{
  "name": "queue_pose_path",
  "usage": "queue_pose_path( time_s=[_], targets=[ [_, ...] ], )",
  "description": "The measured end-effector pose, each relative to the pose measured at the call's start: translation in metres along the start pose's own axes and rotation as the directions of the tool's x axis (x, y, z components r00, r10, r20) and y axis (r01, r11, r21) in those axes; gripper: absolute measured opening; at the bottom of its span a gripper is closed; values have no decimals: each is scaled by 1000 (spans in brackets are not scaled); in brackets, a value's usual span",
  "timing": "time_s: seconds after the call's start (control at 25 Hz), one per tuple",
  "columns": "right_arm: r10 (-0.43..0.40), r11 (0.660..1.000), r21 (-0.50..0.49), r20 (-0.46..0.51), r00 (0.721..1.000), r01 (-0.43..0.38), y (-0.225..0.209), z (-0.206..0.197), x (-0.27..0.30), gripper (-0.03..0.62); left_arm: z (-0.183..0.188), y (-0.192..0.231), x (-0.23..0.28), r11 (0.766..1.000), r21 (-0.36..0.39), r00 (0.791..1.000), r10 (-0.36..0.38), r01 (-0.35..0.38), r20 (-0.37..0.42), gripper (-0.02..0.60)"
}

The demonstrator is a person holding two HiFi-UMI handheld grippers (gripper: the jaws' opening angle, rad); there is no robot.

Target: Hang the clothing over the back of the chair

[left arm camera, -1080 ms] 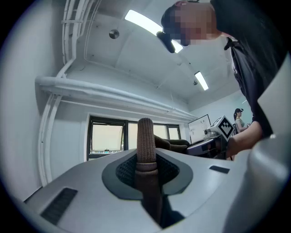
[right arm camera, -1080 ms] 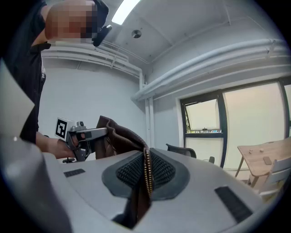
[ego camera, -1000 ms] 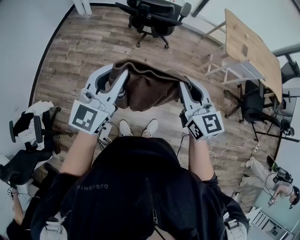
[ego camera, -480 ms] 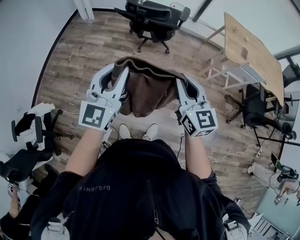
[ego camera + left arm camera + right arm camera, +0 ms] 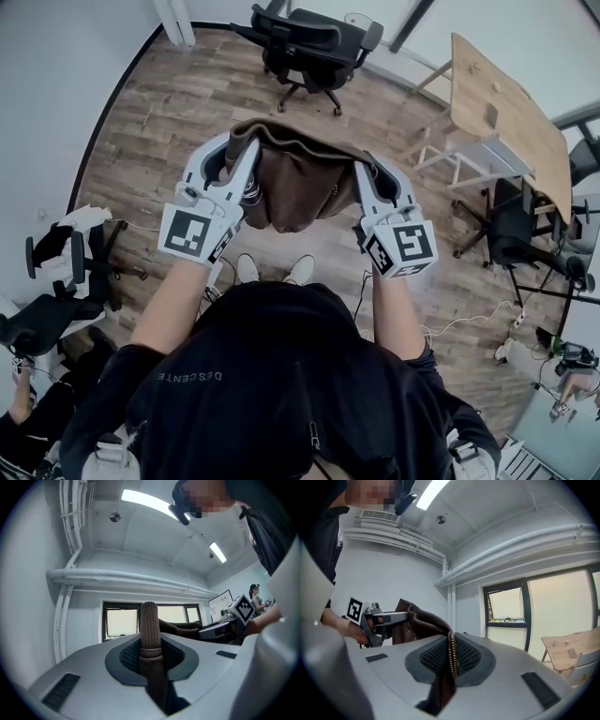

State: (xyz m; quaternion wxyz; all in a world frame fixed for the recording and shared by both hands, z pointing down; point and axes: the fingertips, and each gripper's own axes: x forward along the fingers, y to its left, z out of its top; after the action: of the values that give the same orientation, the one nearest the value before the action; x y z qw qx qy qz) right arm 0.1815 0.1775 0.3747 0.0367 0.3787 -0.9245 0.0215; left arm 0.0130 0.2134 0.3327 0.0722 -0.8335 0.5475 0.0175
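A soft brown jacket (image 5: 300, 187) hangs in slack folds in the air between both tongs, over the wood-plank floor (image 5: 169, 112). The left tongs (image 5: 150, 641) pinch its ribbed knit hem, and the right tongs (image 5: 451, 660) clamp its brass-toothed zip edge. The black swivel chair (image 5: 309, 47) stands well apart.

Head view: wooden table (image 5: 497, 98) at two o'clock, plank floor (image 5: 159, 112) at eleven. Left gripper view: ceiling light strip (image 5: 150, 501) at twelve, window (image 5: 122, 623) at seven, white pipes (image 5: 126, 578) between.

Brown cloth jacket (image 5: 300, 183) (ribbed knit hem (image 5: 149, 620), metal zip (image 5: 453, 653)) and matt wood-plank floor (image 5: 169, 103).
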Motion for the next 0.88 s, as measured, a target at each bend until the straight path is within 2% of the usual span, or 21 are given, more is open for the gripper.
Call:
queue_pose_path(
  time_s=[0.36, 0.6, 0.88],
  targets=[
    [37, 999, -9, 12, 999, -37, -26, 4, -3, 44, 5, -15, 21, 999, 44, 1000, 26, -26, -12, 67],
    [83, 996, -16, 7, 997, -83, -40, 6, 0, 45, 5, -21, 31, 998, 41, 998, 58, -57, -24, 67],
    [120, 993, -12, 0, 993, -120, -48, 10, 16, 44, 1, -9, 43, 996, 34, 996, 78, -77, -39, 69]
  ],
)
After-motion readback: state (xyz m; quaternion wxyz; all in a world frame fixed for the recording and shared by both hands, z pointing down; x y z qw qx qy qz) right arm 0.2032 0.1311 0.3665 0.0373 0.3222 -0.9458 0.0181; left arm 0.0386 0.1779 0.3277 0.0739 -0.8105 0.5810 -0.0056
